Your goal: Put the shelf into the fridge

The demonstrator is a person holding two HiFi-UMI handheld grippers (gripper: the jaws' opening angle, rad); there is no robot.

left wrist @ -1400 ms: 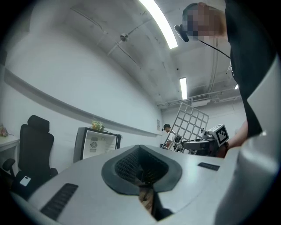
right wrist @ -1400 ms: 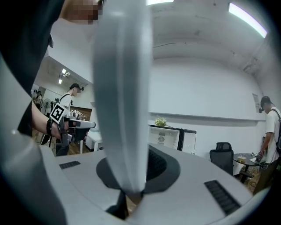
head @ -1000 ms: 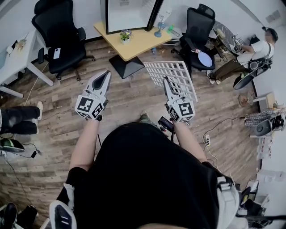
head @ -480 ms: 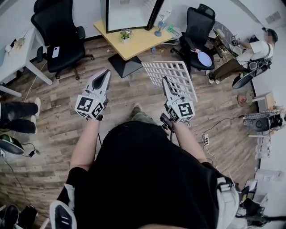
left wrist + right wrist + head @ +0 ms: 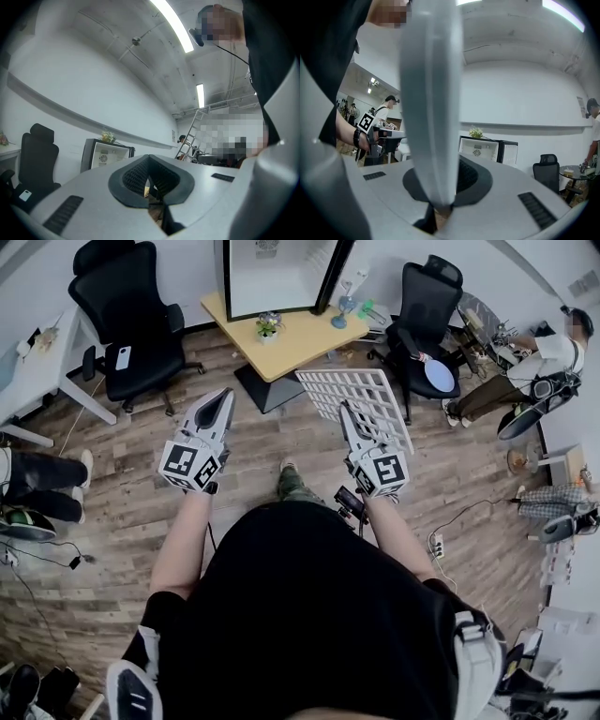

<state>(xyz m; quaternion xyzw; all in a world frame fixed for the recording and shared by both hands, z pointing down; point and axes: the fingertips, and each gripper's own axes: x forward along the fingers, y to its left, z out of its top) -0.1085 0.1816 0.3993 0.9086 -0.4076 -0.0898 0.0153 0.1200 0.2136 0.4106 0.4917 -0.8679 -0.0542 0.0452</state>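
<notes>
No words, numbers or brand names are showing clearly enough to read. The left gripper and right gripper are showing only black-and-white square patterns.

Yellow table bearing potted plant

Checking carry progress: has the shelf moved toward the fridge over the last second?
Yes, slightly: the shelf in the right gripper has neared the yellow table by the fridge.
</notes>
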